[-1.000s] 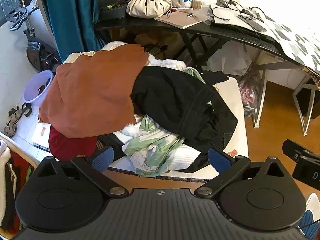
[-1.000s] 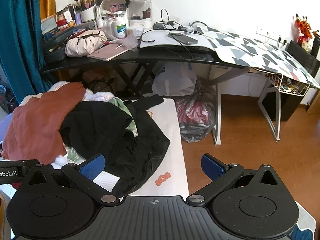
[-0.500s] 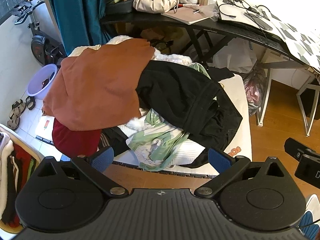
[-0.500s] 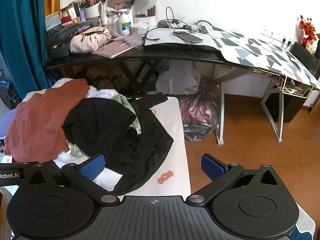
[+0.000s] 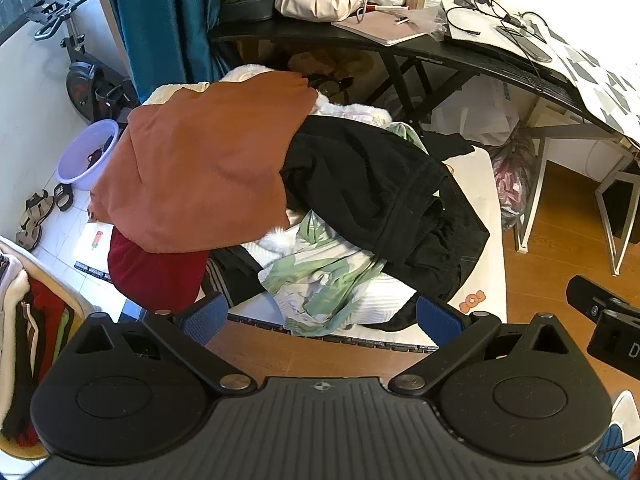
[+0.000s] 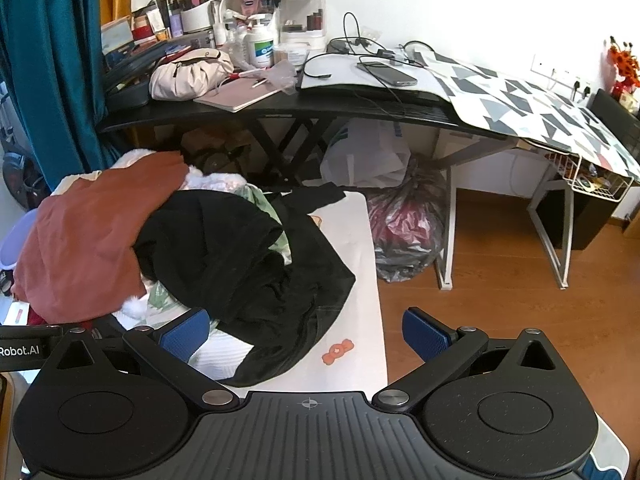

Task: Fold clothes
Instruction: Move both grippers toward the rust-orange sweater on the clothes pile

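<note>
Cluttered desk behind, clothes heaped on the white table; both views have crept nearer the pile since a second ago. Left gripper and right gripper spread empty, rust garment and black garment unfolded

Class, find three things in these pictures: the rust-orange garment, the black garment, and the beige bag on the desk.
rust-orange garment [image 5: 200, 168]: left wrist view, middle of its top surface.
black garment [image 6: 240, 256]: right wrist view, centre of the crumpled heap.
beige bag [image 6: 188, 74]: right wrist view, middle of its body.
</note>
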### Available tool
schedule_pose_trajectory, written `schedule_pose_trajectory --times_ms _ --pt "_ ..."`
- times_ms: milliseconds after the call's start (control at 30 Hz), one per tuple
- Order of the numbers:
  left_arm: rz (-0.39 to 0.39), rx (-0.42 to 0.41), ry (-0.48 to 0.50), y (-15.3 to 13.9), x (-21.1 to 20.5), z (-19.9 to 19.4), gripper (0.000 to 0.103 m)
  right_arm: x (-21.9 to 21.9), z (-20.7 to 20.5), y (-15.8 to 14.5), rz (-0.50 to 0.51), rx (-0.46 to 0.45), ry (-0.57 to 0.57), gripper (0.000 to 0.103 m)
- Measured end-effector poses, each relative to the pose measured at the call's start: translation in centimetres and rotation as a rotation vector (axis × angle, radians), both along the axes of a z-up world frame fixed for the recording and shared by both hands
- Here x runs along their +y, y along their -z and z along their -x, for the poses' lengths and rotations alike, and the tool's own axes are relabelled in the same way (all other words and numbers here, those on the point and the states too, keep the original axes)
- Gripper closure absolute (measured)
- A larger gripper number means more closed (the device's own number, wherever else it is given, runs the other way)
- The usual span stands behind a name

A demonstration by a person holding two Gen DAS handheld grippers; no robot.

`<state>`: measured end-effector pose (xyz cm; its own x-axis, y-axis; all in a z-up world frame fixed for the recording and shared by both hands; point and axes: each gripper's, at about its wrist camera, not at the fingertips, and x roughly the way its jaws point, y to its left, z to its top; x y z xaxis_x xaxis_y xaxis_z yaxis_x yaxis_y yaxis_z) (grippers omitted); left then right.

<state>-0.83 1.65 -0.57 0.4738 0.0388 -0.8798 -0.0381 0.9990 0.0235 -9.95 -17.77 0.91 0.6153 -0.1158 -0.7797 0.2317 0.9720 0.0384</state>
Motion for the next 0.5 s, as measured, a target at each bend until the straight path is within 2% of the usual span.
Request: schedule_pose_trajectory --times_ms 500 --pt "0.009 0.015 -0.039 0.3 2.3 0.4 0.000 1.7 -0.4 -0.2 -0.011 -0.007 -0.029 0.001"
